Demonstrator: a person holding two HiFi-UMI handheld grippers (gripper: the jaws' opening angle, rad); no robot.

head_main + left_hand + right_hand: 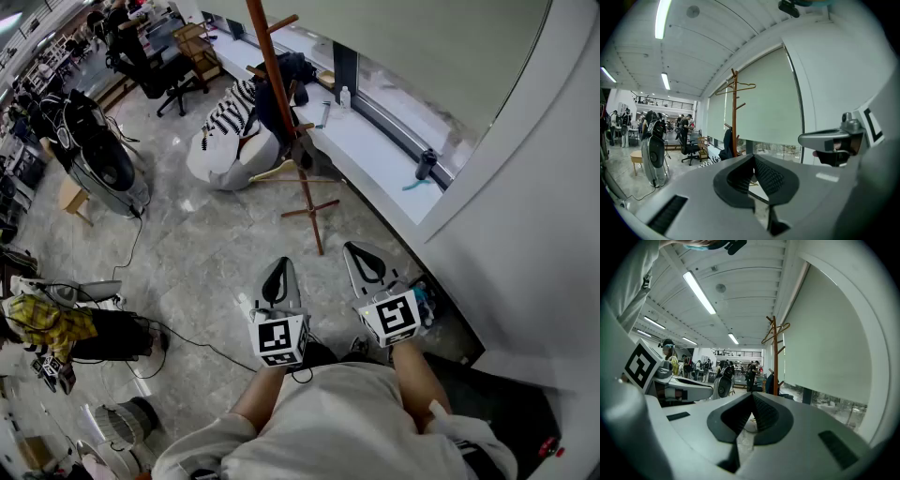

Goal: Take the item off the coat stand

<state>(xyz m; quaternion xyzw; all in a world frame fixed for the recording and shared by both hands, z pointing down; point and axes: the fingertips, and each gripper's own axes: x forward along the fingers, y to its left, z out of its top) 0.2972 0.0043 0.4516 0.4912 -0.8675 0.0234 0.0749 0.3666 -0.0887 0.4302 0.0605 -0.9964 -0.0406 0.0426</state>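
brown coat stand point(269, 56), dark jacket point(264, 105), black-and-white striped cloth point(225, 117)

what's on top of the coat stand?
An empty hanger hangs from the top of the coat stand; a dark jacket hangs lower. Head view cuts the top off.

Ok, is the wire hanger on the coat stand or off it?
On it. The hanger hangs from a peg near the top of the upright coat stand, seen in both gripper views.
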